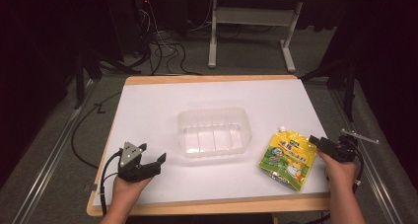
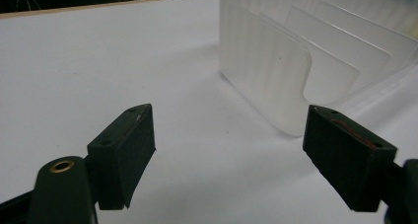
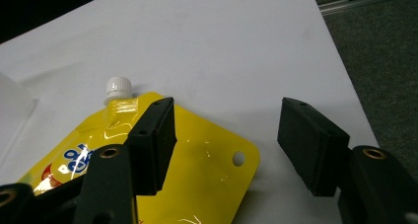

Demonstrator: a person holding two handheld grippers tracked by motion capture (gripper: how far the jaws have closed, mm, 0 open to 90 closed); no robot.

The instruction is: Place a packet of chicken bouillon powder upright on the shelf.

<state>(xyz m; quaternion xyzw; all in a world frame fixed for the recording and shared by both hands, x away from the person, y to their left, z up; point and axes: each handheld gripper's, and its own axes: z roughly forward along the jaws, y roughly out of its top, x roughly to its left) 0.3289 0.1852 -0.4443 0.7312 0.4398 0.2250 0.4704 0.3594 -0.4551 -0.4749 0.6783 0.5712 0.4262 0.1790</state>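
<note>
A clear plastic container (image 1: 215, 132) with inner dividers stands at the middle of the white table. A yellow spouted pouch (image 1: 287, 158) with a white cap (image 3: 119, 87) lies flat to its right. My left gripper (image 1: 152, 154) is open near the front left of the table, its jaws pointing toward the container (image 2: 276, 66) with nothing between them. My right gripper (image 1: 319, 143) is open at the pouch's upper right corner; in the right gripper view its left jaw hangs over the pouch (image 3: 207, 169) and its right jaw over bare table.
The white table top (image 1: 162, 100) has a wooden rim. Its right edge lies close to my right gripper. Behind the table are cables on the floor (image 1: 162, 51) and a white table frame (image 1: 251, 21). A metal rail (image 1: 44, 169) runs along the left side.
</note>
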